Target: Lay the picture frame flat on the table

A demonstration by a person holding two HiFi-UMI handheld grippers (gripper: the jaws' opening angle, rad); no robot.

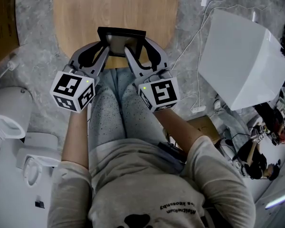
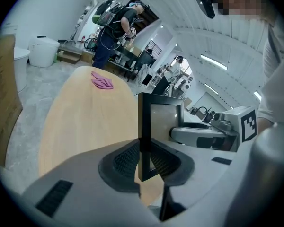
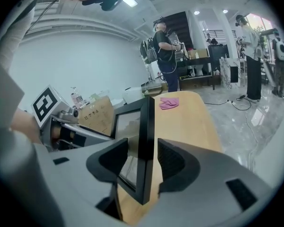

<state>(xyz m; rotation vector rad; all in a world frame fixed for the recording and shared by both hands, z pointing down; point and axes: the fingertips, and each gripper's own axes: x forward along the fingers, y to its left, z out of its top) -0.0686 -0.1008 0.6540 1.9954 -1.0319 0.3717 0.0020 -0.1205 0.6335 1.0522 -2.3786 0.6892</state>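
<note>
Head view: pic frame (image 1: 121, 38) is upright at the near edge of the wood table (image 1: 85, 13), just past the person's knees, w/ the left gripper (image 1: 106, 45) on its left side and the right gripper (image 1: 138, 49) on its right. Left gripper view: the pads are clamped on the frame's edge, so it's got a real grip. There's a pink cloth (image 2: 102, 81) at the far end of the table. Right gripper view: the jaws are spread wide. The frame edge sits btwn them but the pads aren't pressing on it, there's a gap on the right pad side.
</note>
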